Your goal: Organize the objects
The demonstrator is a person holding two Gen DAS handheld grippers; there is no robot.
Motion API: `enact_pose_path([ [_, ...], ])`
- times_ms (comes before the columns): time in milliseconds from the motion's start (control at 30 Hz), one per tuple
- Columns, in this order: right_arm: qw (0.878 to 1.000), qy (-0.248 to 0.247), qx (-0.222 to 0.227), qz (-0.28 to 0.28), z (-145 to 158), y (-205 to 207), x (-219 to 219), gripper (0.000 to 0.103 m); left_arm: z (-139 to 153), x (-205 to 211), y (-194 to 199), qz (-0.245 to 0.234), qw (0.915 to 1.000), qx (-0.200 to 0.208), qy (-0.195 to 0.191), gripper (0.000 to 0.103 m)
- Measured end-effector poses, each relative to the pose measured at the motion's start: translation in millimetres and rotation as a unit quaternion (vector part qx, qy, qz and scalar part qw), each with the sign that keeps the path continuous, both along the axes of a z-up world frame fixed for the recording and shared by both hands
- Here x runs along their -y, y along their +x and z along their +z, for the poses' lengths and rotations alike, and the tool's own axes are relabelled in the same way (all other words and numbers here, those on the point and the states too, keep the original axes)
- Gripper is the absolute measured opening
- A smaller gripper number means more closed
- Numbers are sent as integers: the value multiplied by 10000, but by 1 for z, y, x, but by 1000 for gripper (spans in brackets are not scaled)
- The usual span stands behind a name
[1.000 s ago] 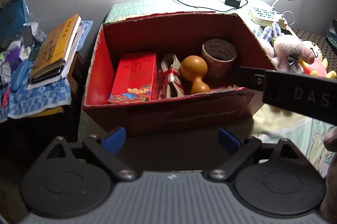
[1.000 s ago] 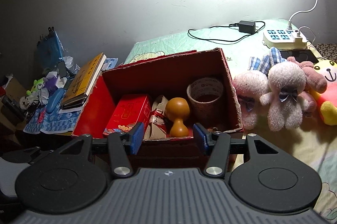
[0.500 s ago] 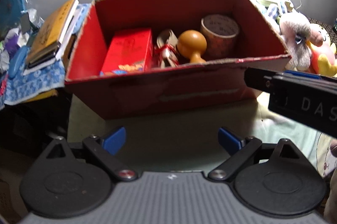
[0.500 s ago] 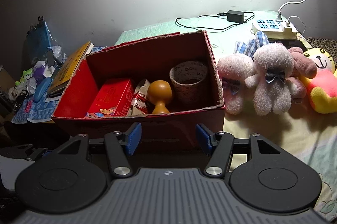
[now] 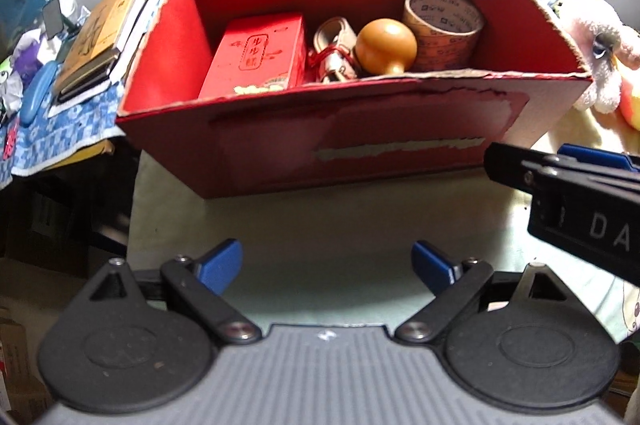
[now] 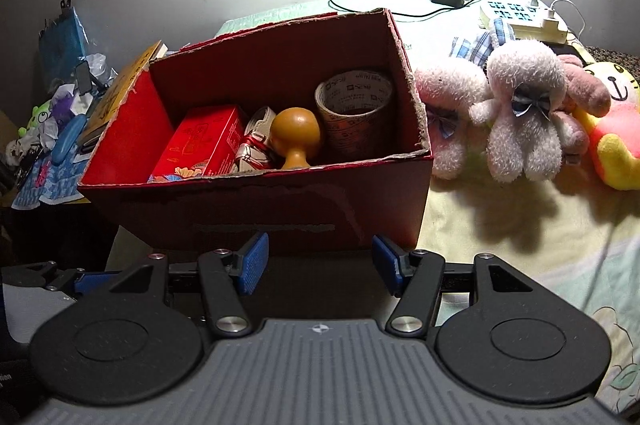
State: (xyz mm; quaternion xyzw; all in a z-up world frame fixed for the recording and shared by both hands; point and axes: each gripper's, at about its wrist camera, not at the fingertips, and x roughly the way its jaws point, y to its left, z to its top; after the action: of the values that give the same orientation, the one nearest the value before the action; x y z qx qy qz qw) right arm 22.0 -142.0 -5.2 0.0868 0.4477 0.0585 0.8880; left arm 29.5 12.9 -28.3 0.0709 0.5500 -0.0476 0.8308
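Both grippers have sunk toward the bed since a second ago, and the red cardboard box (image 5: 352, 129) now looms larger before them, which I take as the reach beginning with nothing sorted yet.

The left gripper (image 5: 328, 267) stands released, nothing between its blue pads, the box wall at its twelve o'clock. Inside, left to right: a red packet (image 5: 256, 53), a ribbon-tied bundle (image 5: 334, 51), a wooden gourd-shaped knob (image 5: 386, 45) and a tape roll (image 5: 442, 25).

The right gripper (image 6: 320, 263) has widened its jaws (also empty), with plush toys (image 6: 524, 109) at its two o'clock.

The box floor is hidden behind the near wall, and the clutter at nine o'clock is too dim to name.
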Motion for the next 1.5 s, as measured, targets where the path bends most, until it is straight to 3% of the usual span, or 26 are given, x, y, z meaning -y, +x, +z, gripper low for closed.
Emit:
enact_pose_path([
  [367, 9992, -184, -349, 32, -10, -1, -12, 60, -12, -9, 0, -89, 9995, -297, -17, 95],
  [667, 9984, -269, -480, -164, -13, -2, -16, 61, -10, -14, 3, -280, 9990, -304, -142, 95],
  [1033, 9984, -239, -304, -404, 5, -4, -6, 62, 21, -7, 5, -610, 9979, 197, -77, 95],
  [1500, 9988, -248, 227, -343, 45, 13, 9, 62, 64, -10, 28, -374, 9964, 764, -40, 95],
])
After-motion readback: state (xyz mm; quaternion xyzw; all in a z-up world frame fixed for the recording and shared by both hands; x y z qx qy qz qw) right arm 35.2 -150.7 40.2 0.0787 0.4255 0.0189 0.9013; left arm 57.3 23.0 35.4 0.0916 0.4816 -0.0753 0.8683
